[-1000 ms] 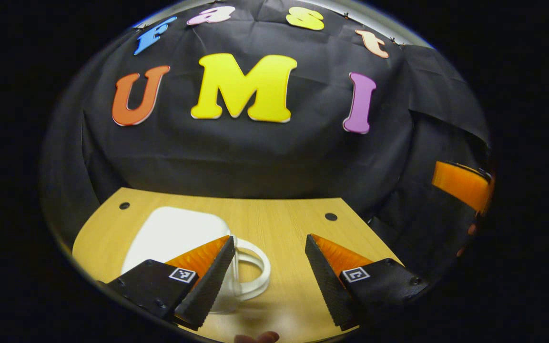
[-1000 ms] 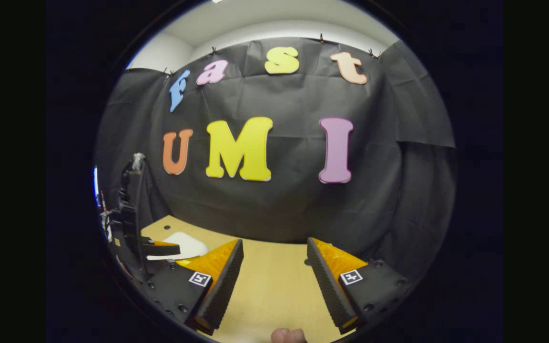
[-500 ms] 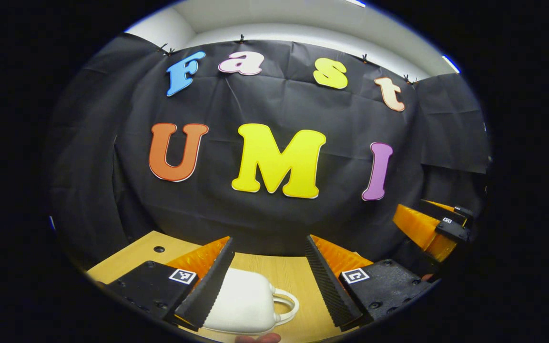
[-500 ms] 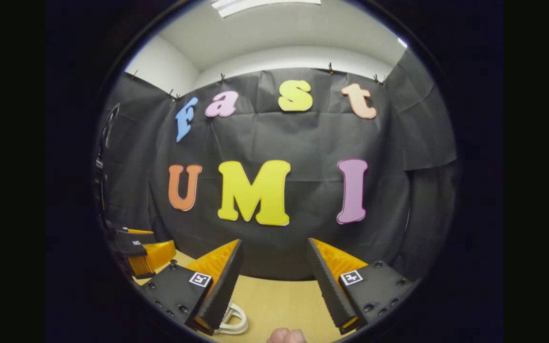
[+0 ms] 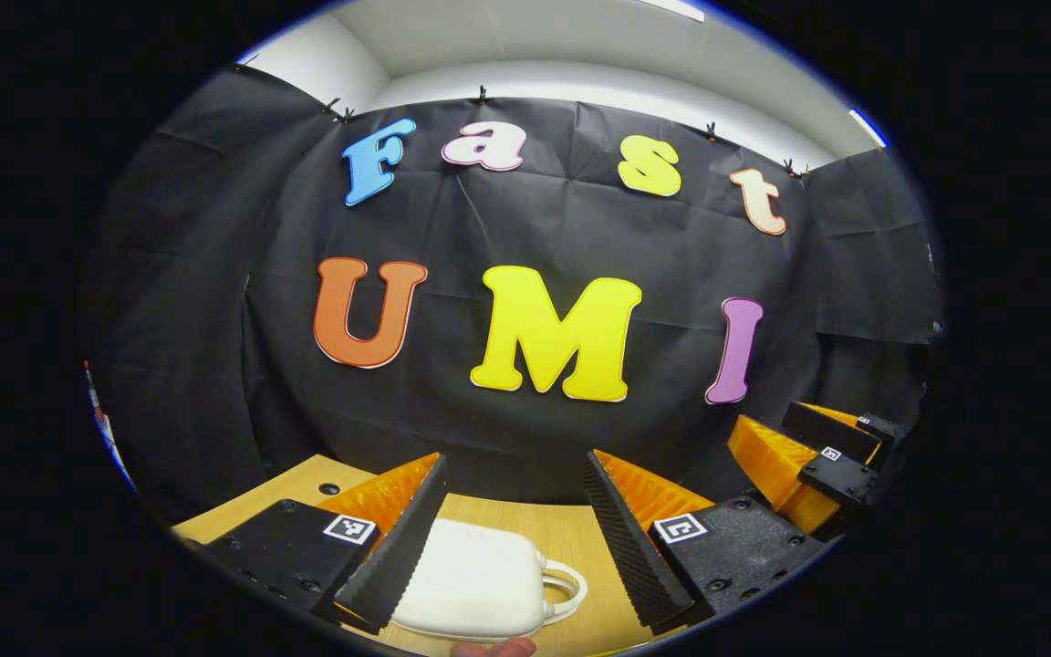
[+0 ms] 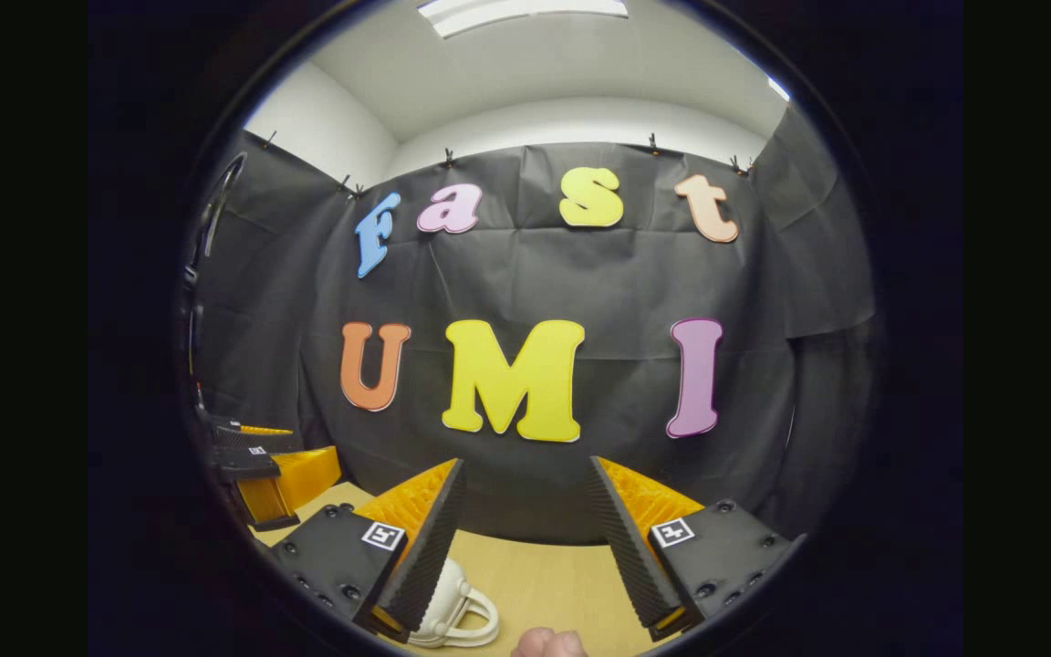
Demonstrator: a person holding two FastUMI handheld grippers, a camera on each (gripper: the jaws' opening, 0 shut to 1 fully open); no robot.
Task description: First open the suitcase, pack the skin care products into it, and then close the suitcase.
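On a pale wood counter (image 5: 525,525) backed by a black cloth wall (image 5: 507,219), a small white suitcase (image 5: 475,584) lies flat and closed, its looped handle (image 5: 567,589) pointing toward the right of the left gripper view. White room walls and a lit ceiling (image 6: 535,64) rise above the cloth, with a light panel (image 6: 525,9) at the top of the right gripper view. One dark round hole (image 5: 328,489) marks the counter near its far left corner.

Left tongs (image 5: 516,538) hang just above the counter, tilted up toward the wall, fingers wide apart and gripping nothing; the suitcase sits low between them, nearer the left finger (image 5: 398,538), which overlaps its edge. Whether that finger touches the case cannot be told. A fingertip (image 5: 494,648) of the holder's hand shows at the bottom edge.

Right tongs (image 6: 525,538) are likewise spread wide and empty, level with the counter's near part. The suitcase handle (image 6: 462,611) peeks out beside and partly behind their left finger (image 6: 421,547). A bit of the holder's hand (image 6: 548,643) shows at the bottom.

Each set of tongs appears in the other's view: the right tongs (image 5: 808,456) at the right of the left gripper view, the left tongs (image 6: 275,474) at the left of the right gripper view, both held near the counter's sides.
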